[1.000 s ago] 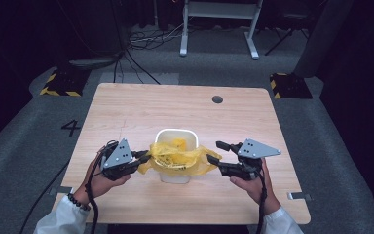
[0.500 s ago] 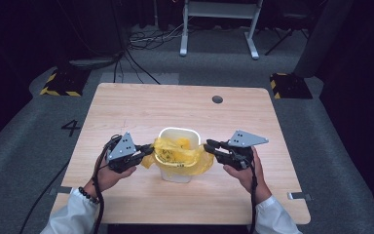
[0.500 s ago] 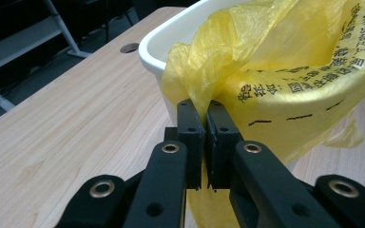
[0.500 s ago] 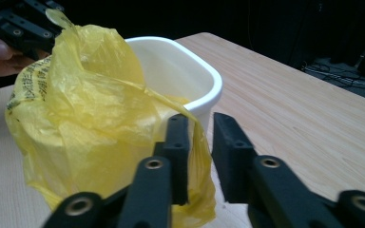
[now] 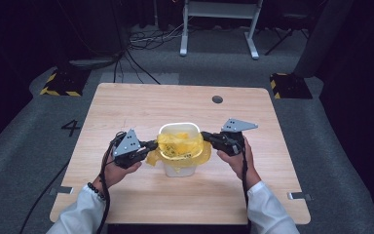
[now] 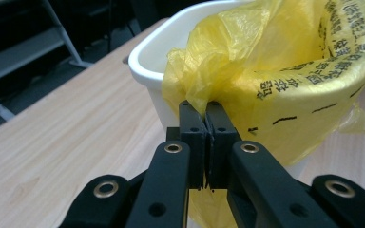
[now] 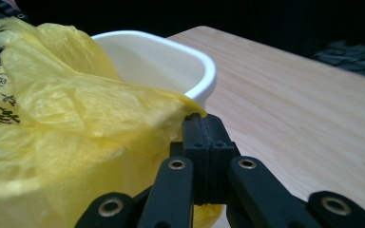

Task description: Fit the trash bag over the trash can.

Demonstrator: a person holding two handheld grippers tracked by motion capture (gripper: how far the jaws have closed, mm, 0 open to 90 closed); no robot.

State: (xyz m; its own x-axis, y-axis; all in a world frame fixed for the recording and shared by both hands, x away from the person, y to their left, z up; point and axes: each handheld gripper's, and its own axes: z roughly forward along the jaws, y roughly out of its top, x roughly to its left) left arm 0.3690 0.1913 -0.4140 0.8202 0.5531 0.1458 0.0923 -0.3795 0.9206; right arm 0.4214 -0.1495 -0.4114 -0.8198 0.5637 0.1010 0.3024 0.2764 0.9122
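Observation:
A small white bin (image 5: 179, 126) stands in the middle of the wooden table (image 5: 126, 107), with a yellow plastic bag (image 5: 177, 146) draped in and over it. My left gripper (image 5: 153, 145) is at the bin's left side, shut on the bag's edge (image 6: 285, 71) beside the white rim (image 6: 157, 52); its jaws (image 6: 206, 110) pinch the film. My right gripper (image 5: 204, 135) is at the bin's right side, its jaws (image 7: 202, 121) having just closed on a fold of the bag (image 7: 76, 109) by the rim (image 7: 171, 52).
A round cable hole (image 5: 217, 99) sits near the table's far edge. Behind the table stand a white metal frame (image 5: 219, 24) and loose cables on the floor, with yellow-black striped blocks (image 5: 58, 83) at either side. Bare tabletop surrounds the bin.
My right gripper moved left to the bin's rim and closed on the bag. The left gripper edged toward the bin. The bag's spread flaps are drawn in closer to the bin.

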